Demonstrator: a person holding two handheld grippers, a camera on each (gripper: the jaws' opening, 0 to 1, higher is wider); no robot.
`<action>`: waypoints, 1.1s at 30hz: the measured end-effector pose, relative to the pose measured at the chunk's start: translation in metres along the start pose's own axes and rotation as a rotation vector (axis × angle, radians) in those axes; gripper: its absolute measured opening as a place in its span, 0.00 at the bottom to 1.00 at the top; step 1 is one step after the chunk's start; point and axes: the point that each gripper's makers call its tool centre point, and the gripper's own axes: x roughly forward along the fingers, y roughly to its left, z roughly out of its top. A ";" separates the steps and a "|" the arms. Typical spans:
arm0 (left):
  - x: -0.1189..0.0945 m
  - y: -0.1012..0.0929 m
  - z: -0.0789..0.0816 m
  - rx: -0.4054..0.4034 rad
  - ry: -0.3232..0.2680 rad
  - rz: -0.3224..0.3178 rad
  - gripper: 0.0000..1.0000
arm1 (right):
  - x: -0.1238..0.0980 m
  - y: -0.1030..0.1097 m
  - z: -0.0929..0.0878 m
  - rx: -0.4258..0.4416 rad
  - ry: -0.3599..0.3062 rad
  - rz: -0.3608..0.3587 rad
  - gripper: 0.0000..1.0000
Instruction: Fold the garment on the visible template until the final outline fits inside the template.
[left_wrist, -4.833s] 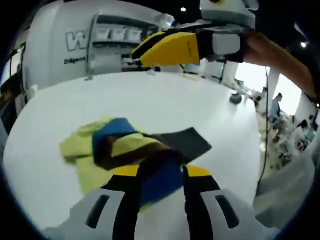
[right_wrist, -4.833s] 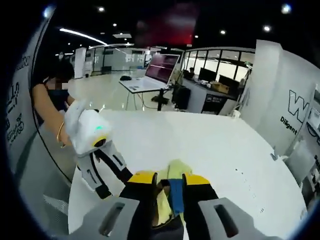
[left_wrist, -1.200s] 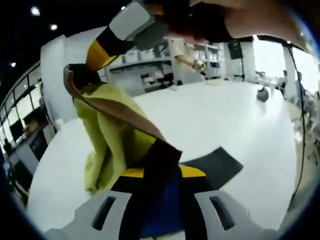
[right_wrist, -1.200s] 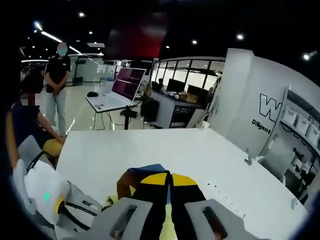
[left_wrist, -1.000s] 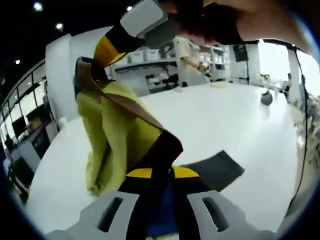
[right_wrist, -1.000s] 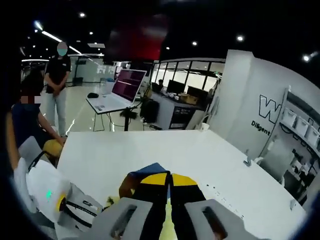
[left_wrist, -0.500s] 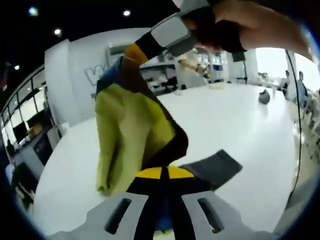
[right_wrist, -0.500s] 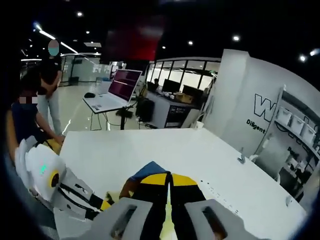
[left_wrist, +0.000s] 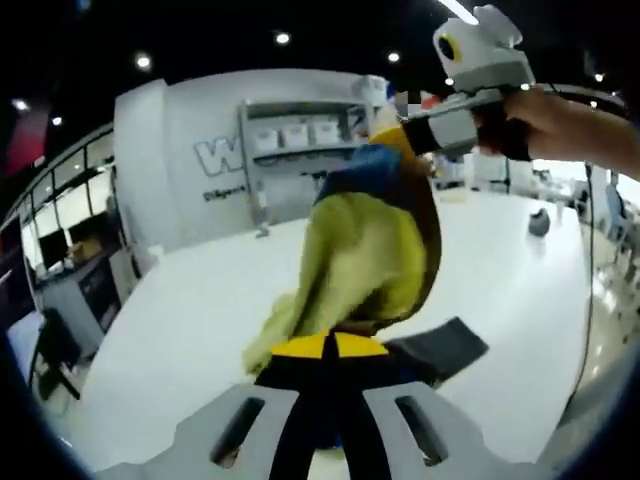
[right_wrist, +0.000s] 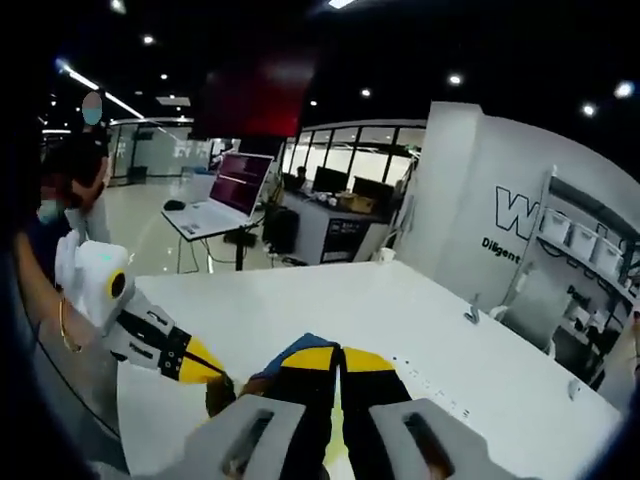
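Since 0.5 s ago your right gripper (left_wrist: 405, 140) has carried its end of the garment (left_wrist: 365, 255) further to the right in the left gripper view, and the cloth now hangs more bunched between your 2 grippers. Nearest, your left gripper (left_wrist: 327, 350) is clamped on the garment's lower dark edge, jaws pressed together. Just beyond, the dark template (left_wrist: 440, 350) lies flat on the white table (left_wrist: 180, 310), partly hidden behind the hanging cloth. The garment is lifted off the table, yellow-green with blue and brown trim. In the right gripper view your right gripper (right_wrist: 338, 362) is clenched on a blue fold of cloth, with the left gripper (right_wrist: 205, 368) near it at lower left. Far off, a laptop (right_wrist: 225, 195) sits on a stand.
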 end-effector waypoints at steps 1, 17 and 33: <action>-0.003 0.001 0.002 0.007 -0.007 0.003 0.00 | -0.003 -0.001 -0.001 -0.001 0.002 -0.004 0.00; -0.080 0.074 0.049 -0.078 -0.135 0.108 0.00 | -0.068 -0.015 0.021 0.054 -0.084 -0.082 0.00; -0.153 0.126 0.182 -0.049 -0.401 0.140 0.00 | -0.161 -0.041 0.107 0.133 -0.331 -0.175 0.00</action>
